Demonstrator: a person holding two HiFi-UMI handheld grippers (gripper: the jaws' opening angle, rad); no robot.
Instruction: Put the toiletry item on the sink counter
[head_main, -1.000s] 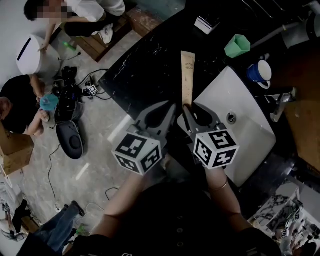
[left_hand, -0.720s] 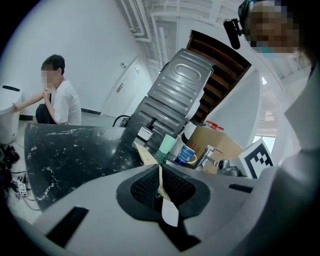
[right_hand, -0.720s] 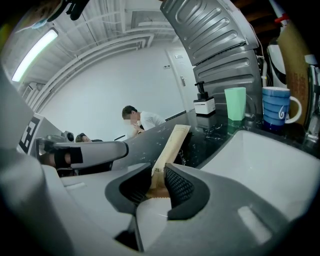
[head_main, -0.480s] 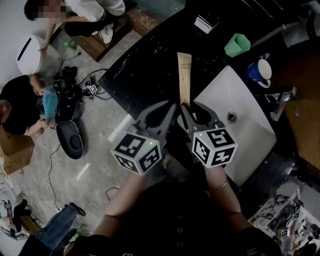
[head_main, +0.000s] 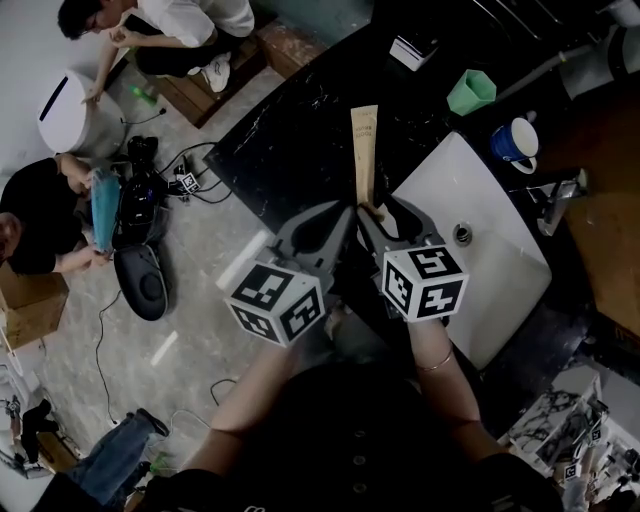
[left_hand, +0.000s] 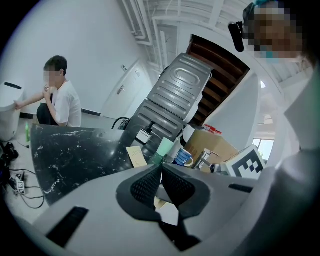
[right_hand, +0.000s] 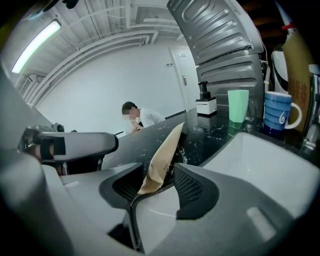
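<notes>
The toiletry item is a long tan tube. It lies along the black marble counter beside the white sink, with its near end between the jaws of my right gripper. In the right gripper view the tube leans on the left jaw, with a gap to the right one. The right gripper jaws are opening. My left gripper hovers close on the left, shut with nothing in it. The tube's far end also shows in the left gripper view.
At the back of the counter stand a green cup, a blue mug and a small white box. A faucet rises at the sink's right. People sit on the floor to the left among cables and gear.
The right gripper's jaws have spread apart around the tube. The tube's far end has swung a little left and further along the counter. The left gripper has hardly moved.
</notes>
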